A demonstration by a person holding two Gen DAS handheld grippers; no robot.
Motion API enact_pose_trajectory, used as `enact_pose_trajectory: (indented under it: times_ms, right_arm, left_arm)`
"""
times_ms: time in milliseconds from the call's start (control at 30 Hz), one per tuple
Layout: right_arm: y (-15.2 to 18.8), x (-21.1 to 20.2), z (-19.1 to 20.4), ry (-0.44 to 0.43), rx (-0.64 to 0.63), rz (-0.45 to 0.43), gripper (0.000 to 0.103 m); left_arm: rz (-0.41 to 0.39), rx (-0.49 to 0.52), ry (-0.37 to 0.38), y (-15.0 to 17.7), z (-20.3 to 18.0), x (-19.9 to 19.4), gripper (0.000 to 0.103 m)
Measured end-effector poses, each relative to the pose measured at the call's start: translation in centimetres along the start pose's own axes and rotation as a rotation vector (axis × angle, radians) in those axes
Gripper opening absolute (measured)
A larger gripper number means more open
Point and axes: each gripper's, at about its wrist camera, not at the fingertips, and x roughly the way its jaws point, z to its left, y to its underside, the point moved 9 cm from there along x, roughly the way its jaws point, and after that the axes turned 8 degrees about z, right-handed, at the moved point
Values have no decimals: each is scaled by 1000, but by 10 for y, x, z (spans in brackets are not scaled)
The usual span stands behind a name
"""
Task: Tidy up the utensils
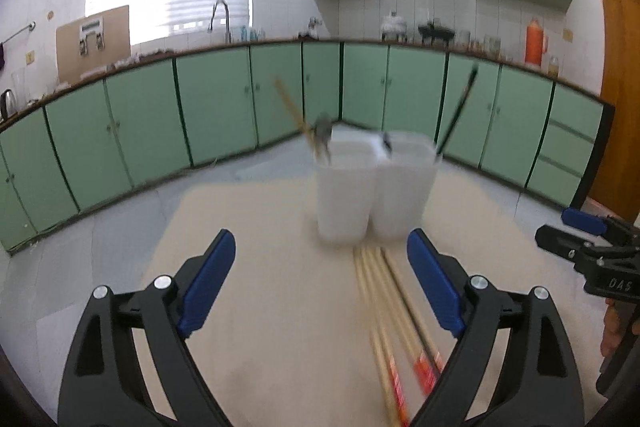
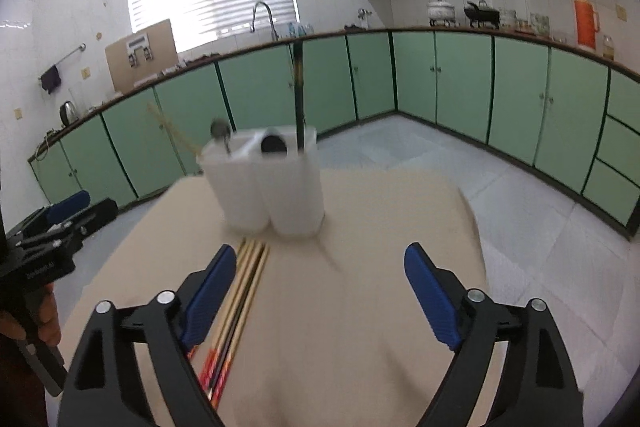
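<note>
Two white holder cups stand touching side by side near the far middle of the beige table, already carrying a few utensils: pale chopsticks leaning out to the left, a dark stick leaning right, and a grey spoon-like end, blurred. Just in front of the cups a bundle of loose chopsticks lies flat on the table, tips toward the cups, red-printed ends nearest the cameras.

Neither gripper holds anything. The left gripper has its jaws spread wide, the bundle lying below and just inside its right jaw. The right gripper also has jaws spread wide, the same bundle running beside and partly under its left jaw. Each gripper shows at the edge of the other's view, held by a hand.

Bare table lies left of the bundle and right of it; the table's far edge is close behind the cups. Beyond it lie tiled floor and green cabinets.
</note>
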Motion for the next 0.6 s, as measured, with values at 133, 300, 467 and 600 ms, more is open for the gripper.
enact_pose_trajectory:
  times_ms: [133, 300, 467, 600]
  right_arm:
    - [34, 9, 6, 23, -6, 48, 85]
    - [66, 14, 12, 25, -10, 82, 85]
    - [90, 14, 27, 18, -44, 122, 85]
    - [108, 11, 39, -4, -72, 153, 80]
  left_arm:
    - [67, -9, -7, 37, 5, 7, 85]
    - [127, -12, -18, 70, 9, 12, 85]
    - [169, 16, -17, 95, 4, 9, 85]
    - [207, 44, -12, 112, 0, 7, 85]
